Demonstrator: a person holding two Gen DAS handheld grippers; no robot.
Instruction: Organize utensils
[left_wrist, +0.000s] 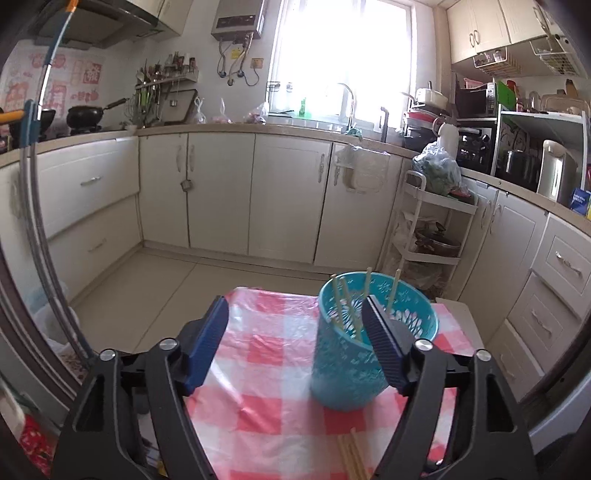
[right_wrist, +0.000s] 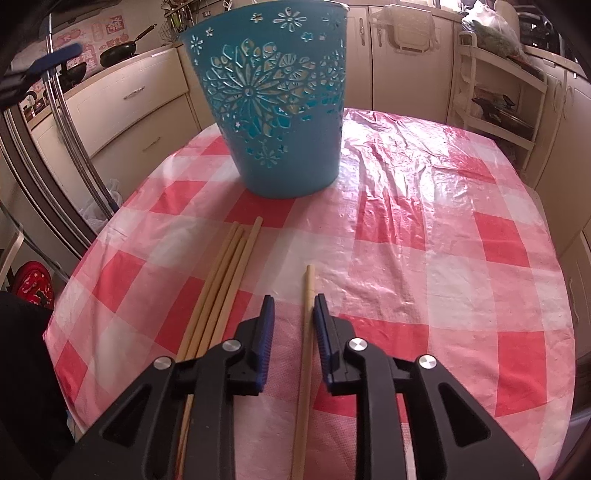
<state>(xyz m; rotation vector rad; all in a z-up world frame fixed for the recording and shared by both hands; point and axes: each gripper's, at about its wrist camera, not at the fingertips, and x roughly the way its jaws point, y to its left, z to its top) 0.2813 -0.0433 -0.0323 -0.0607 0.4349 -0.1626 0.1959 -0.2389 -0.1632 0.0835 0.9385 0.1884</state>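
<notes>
Nearest, right gripper (right_wrist: 293, 314) tilted down over the checked tablecloth (right_wrist: 424, 229), jaws partly spread astride a single chopstick (right_wrist: 306, 332), right pad just beside it, no pinch yet. Long axis of that chopstick running straight away from the claw toward the teal basket (right_wrist: 275, 110). Just left, four loose chopsticks (right_wrist: 225, 284) lying parallel. Farther off, left gripper (left_wrist: 295, 339) spread wide and empty by the basket, so the right hand nearer, probably first to grasp.

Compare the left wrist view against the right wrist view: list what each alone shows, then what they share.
Left wrist only: chopsticks standing inside the basket, the sink window, left gripper open.
Right wrist only: a single chopstick between the right gripper jaws, ungripped.
Both: teal basket, checked tablecloth, loose chopstick bundle.
</notes>
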